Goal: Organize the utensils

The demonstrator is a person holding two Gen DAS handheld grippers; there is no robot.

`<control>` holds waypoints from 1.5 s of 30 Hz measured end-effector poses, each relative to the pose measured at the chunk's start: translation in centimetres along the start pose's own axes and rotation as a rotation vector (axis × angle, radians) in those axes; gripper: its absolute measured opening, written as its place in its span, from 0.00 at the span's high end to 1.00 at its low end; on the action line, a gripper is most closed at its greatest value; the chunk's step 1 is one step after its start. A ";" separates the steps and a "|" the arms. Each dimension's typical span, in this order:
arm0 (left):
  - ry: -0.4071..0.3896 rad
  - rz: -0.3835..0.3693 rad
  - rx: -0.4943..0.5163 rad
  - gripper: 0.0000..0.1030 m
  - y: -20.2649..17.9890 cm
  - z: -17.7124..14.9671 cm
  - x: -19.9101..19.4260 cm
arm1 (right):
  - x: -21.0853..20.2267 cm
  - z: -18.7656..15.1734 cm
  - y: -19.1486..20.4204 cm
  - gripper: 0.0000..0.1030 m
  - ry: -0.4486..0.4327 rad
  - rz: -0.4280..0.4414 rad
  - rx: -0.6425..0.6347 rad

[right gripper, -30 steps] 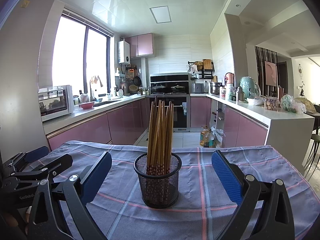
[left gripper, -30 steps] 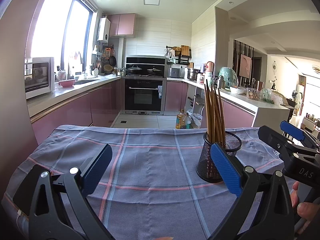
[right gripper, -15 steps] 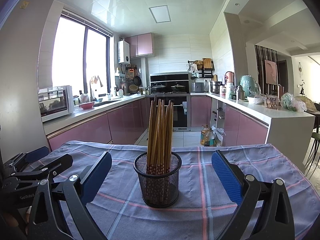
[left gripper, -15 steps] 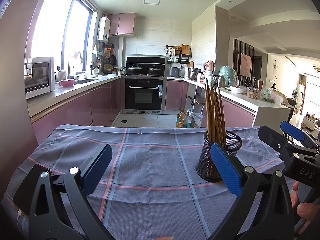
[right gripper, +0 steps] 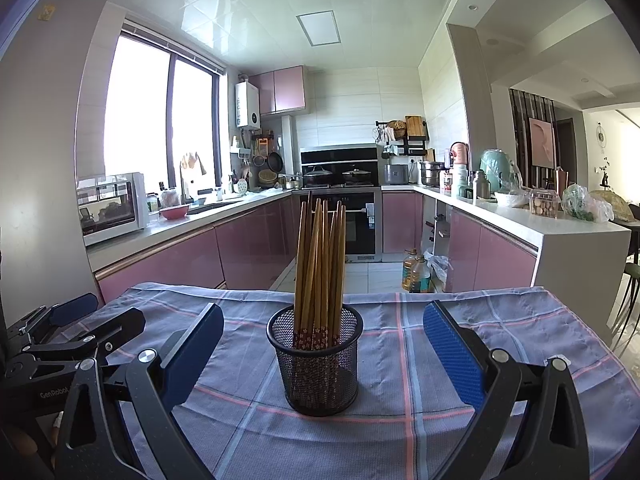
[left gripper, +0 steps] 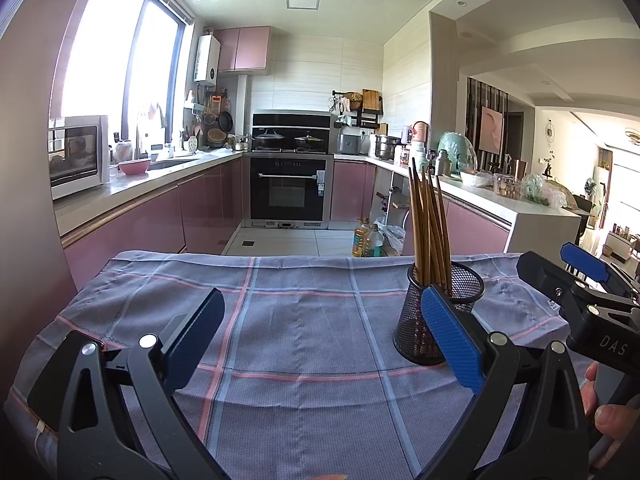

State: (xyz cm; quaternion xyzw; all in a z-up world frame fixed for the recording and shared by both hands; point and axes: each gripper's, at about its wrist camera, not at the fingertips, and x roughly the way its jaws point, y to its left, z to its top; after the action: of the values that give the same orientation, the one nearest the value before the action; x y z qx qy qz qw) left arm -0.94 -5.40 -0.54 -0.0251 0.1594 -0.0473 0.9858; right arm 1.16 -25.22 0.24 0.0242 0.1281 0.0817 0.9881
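Hovering low over the tabletop (right gripper: 500, 332), both jaw sets spread and empty: right hand-held gripper (right gripper: 324, 348) lined up on the mesh holder (right gripper: 316, 364), left hand-held gripper (left gripper: 320, 340) beside it. One holder; about nine chopsticks (right gripper: 320, 264) upright inside. Task looks finished or unstarted; any next move needs a narrow pinch on one stick.

Black mesh cup (right gripper: 316, 364), blue-and-pink plaid cloth (right gripper: 440, 360).

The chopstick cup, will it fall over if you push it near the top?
Probably. The mesh cup looks light and see-through, and the tall chopsticks stick far above its rim, so it may be top-heavy. The tablecloth could snag its base, which would favour tipping over sliding.
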 end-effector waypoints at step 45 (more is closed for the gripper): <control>0.004 -0.001 0.006 0.06 0.0 -0.1 0.2 | 0.2 -0.2 0.1 0.06 0.004 -0.001 0.010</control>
State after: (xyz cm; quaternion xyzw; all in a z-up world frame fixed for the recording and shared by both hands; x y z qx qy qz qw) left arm -0.82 -5.40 -0.67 -0.0218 0.1613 -0.0481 0.9855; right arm 1.33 -25.13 0.03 0.0287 0.1306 0.0805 0.9877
